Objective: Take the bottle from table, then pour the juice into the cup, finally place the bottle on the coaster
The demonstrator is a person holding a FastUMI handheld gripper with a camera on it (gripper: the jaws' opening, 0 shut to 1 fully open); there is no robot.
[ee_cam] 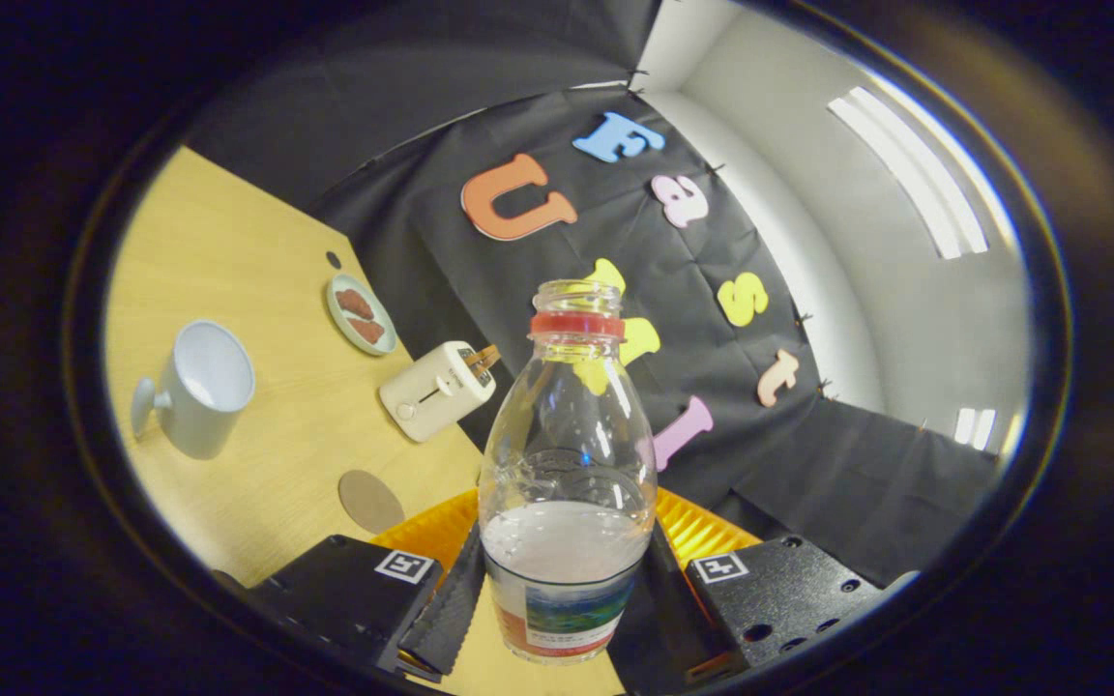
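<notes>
I have the bottle [567, 483] clamped between the two fingers of the gripper [565, 604], one finger pressing on each side of its lower body near the label, so the jaws stand closed down to the width of the bottle and hold nothing else. The bottle is clear plastic with a red ring around its neck and an open mouth with no cap on it. A pale, cloudy liquid fills roughly the bottom third, and its surface sits close to level with the fingers. The whole view is rolled, so the wooden table [228, 242] slants off to one side of the bottle, and I cannot tell whether the bottle's base touches the table or is lifted clear of it. On the table, beyond the fingers, stands the cup [197, 387], a pale mug with its handle on the far side from the bottle and its white inside bare. The coaster [370, 501], a flat round brown disc, lies on the table between the cup and the gripper, closer to the fingers. Farther off I see a small cream toaster [436, 390] with a slice standing in its slot, and beyond that a small plate [361, 314] carrying two reddish-brown pieces of food.
</notes>
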